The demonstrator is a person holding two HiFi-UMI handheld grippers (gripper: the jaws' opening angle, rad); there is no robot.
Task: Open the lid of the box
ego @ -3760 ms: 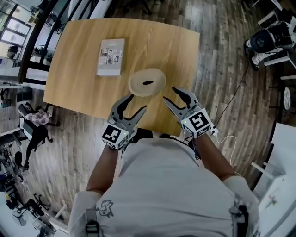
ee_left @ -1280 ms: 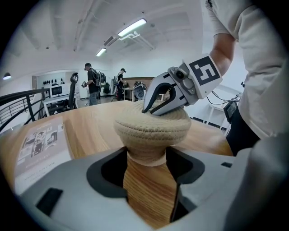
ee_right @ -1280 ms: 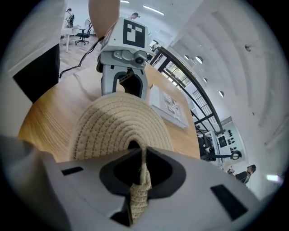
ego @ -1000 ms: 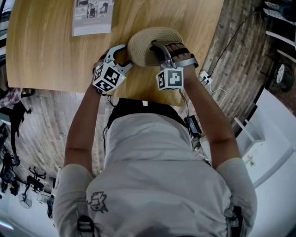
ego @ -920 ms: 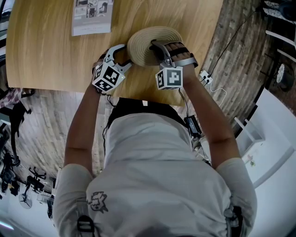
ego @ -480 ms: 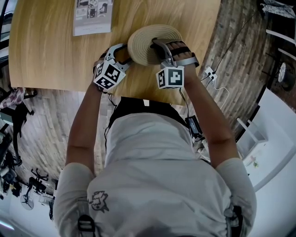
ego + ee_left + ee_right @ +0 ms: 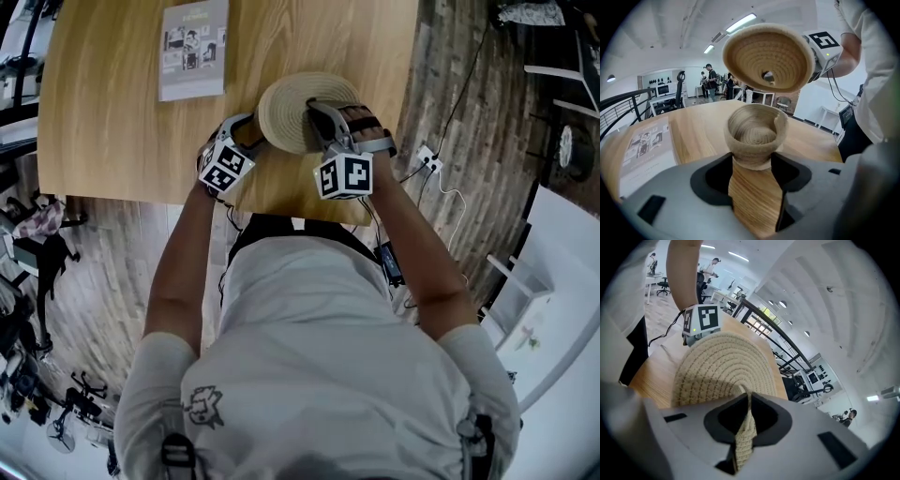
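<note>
The woven lid (image 7: 766,58) hung tilted, clear above the open box (image 7: 754,136), pinched at its centre between the nearly closed fingers of the right gripper (image 7: 746,430). The left gripper (image 7: 752,164), fingers wide, clasped the box's base on the counter (image 7: 693,136). Lift-off looked in hand; next, the lid likely needed carrying aside and setting down.

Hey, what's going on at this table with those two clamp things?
A person is opening a small woven box on a table with two hand-held grippers. The left gripper clamps the box at its base. The right gripper is shut on the lid's top loop and holds the lid in the air above the open box.
</note>
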